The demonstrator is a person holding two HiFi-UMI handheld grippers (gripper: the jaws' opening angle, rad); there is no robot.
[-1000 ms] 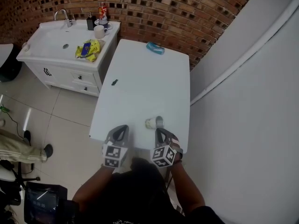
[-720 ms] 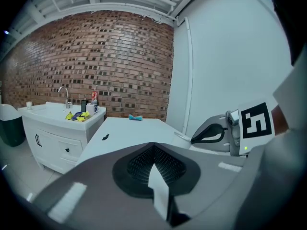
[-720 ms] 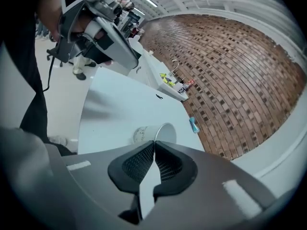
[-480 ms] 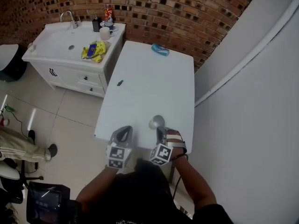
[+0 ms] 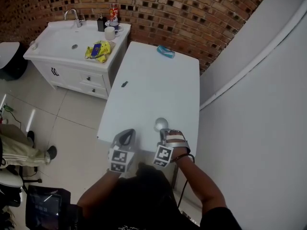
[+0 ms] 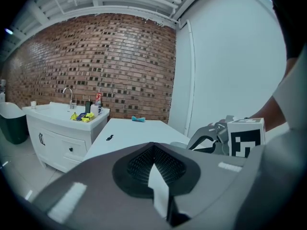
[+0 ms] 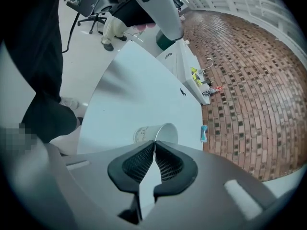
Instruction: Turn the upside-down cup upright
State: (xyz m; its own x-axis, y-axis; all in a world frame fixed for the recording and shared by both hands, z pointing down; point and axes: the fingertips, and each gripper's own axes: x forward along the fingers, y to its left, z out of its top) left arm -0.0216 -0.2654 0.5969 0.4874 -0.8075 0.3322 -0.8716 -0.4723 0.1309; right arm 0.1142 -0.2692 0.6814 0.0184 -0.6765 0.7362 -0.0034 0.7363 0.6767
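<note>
Near the front edge of the long white table, towards its right corner, the small white cup with faint print on its side is caught by the right gripper. That gripper's view shows its two dark ribbed jaws pressed onto the thin wall at the cup's rim, one inside and one outside. The cup's mouth faces roughly upward. Whether its base rests on the table I cannot tell. Just to the left, the left gripper reaches over the same table edge. Its jaws are pressed together with nothing between them, apart from the cup. Each gripper carries its cube of black-and-white square markers, and the person's arms run back from them to the bottom of the head view. Farther along the table lies a small dark object, and at the far end a blue-green item. Beside the table on the left stands a white washbasin cabinet, with a yellow packet and a white mug on its top, against a red brick wall.
</note>
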